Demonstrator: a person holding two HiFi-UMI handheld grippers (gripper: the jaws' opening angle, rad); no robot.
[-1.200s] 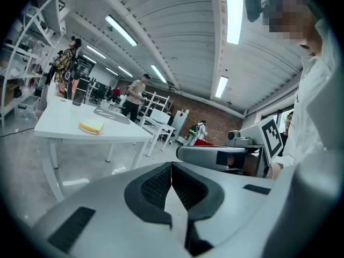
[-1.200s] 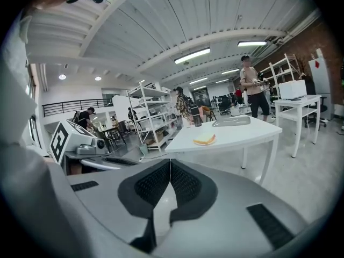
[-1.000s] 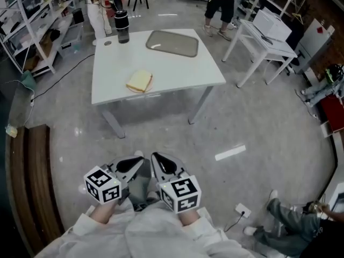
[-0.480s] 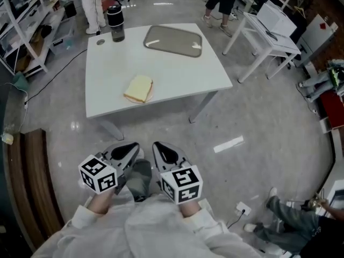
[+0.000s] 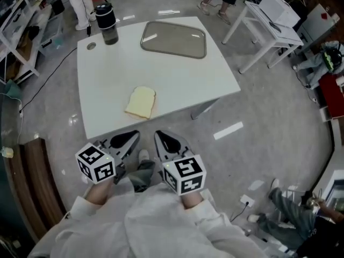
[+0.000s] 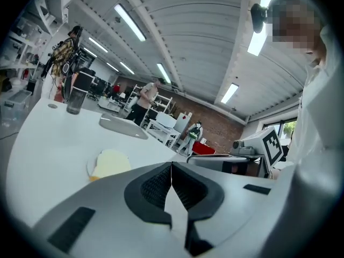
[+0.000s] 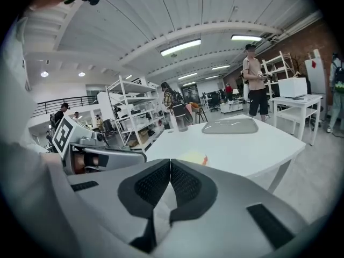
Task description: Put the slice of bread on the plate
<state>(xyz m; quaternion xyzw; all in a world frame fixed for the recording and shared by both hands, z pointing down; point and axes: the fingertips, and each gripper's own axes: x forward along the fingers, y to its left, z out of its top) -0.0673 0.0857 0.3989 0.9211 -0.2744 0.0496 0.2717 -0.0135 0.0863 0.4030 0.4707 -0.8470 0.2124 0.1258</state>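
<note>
A pale yellow slice of bread (image 5: 141, 102) lies on a small white plate near the front edge of the white table (image 5: 183, 74); it also shows in the left gripper view as bread (image 6: 110, 163) and faintly in the right gripper view as bread (image 7: 192, 158). My left gripper (image 5: 130, 138) and right gripper (image 5: 163, 138) are held side by side just short of the table's front edge, below the bread. Both are shut with nothing between the jaws, as seen on the left gripper (image 6: 171, 168) and right gripper (image 7: 170, 165).
A grey tray (image 5: 174, 38) lies at the table's far side, and a dark tumbler (image 5: 107, 22) stands at the far left corner. A second white table (image 5: 271, 18) stands to the right. People stand beyond the table. A wooden bench (image 5: 32, 187) lies left.
The table and bread have come nearer in the head view as I moved toward it. Both grippers stay shut, side by side.
</note>
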